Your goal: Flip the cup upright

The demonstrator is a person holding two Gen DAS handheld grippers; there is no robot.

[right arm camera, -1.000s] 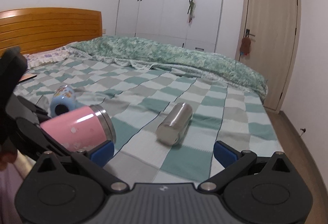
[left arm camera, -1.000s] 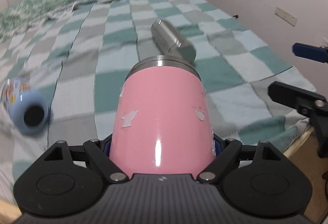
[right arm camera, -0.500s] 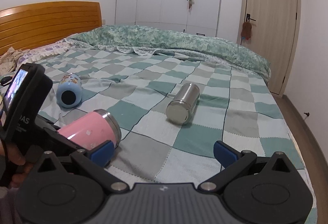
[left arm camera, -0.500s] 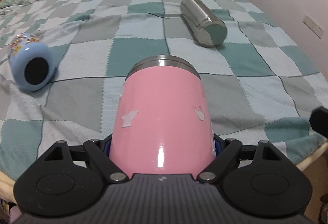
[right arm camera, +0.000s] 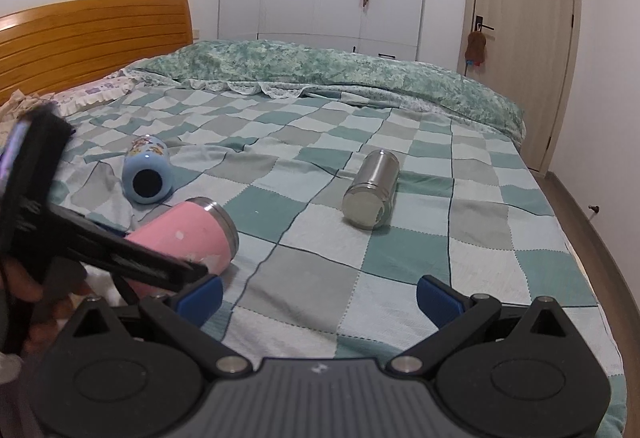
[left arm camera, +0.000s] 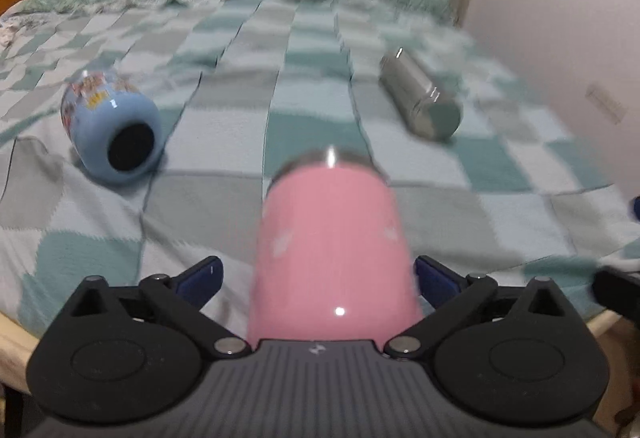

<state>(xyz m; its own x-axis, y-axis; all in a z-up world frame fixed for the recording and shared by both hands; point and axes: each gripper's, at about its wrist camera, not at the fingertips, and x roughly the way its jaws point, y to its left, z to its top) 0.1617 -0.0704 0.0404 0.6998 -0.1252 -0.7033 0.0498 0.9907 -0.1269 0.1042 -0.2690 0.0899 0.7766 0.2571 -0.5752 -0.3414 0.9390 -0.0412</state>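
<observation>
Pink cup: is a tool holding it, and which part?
Not gripped, it seems. The left tool sits open around the bottom end of the pink cup, a gap beside one finger. The right tool holds nothing.

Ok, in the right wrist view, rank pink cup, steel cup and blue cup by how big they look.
1. Pink cup, though nearest the camera and partly hidden.
2. Steel cup and blue cup look about alike; no ranking between them.

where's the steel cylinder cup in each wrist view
Left wrist: the shiny steel cylindrical cup lies on its side, upper right, beyond the pink tumbler.
Right wrist: centre, right of middle.
Shared landmark: the light-blue cartoon-print cup, lying left.
</observation>
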